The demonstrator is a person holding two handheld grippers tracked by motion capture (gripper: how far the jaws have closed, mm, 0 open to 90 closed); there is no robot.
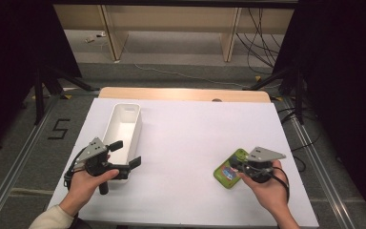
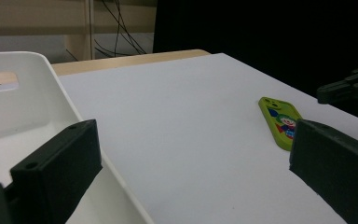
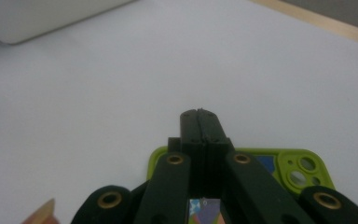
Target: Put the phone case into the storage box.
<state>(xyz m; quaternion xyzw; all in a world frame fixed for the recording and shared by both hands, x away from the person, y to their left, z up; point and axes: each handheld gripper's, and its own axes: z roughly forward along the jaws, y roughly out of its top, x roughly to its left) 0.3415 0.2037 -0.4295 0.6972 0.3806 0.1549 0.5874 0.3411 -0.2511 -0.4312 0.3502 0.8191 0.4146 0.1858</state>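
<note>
Phone case: a green phone case (image 1: 227, 171) with a coloured cartoon print is seen flat on the white bench (image 1: 195, 143), near the front right corner; its camera end is turned away from the person.
Right claw: the right claw (image 1: 242, 167) is held directly over the phone case; in the right gripper view its jaws are pressed together, with nothing between them, and the closed tip (image 3: 200, 122) is seen above the case's far edge (image 3: 279, 161). Whether the tip touches the case cannot be told.
Left claw: the left claw (image 1: 126, 155) is held at the near end of the white bin, well apart from the phone case; its jaws are spread wide and nothing is pinched. In the left gripper view one jaw is seen over the inside of the bin and the other over the bare bench.
White bin: a long white bin (image 1: 123, 131) is placed on the left part of the bench, its length running away from the person; nothing is seen inside it (image 2: 14, 112).
Between the claws: only bare white bench surface is seen between the bin and the phone case (image 2: 280, 120).
In the way: nothing is seen standing on the case or beside it, except the right claw above it.
</note>
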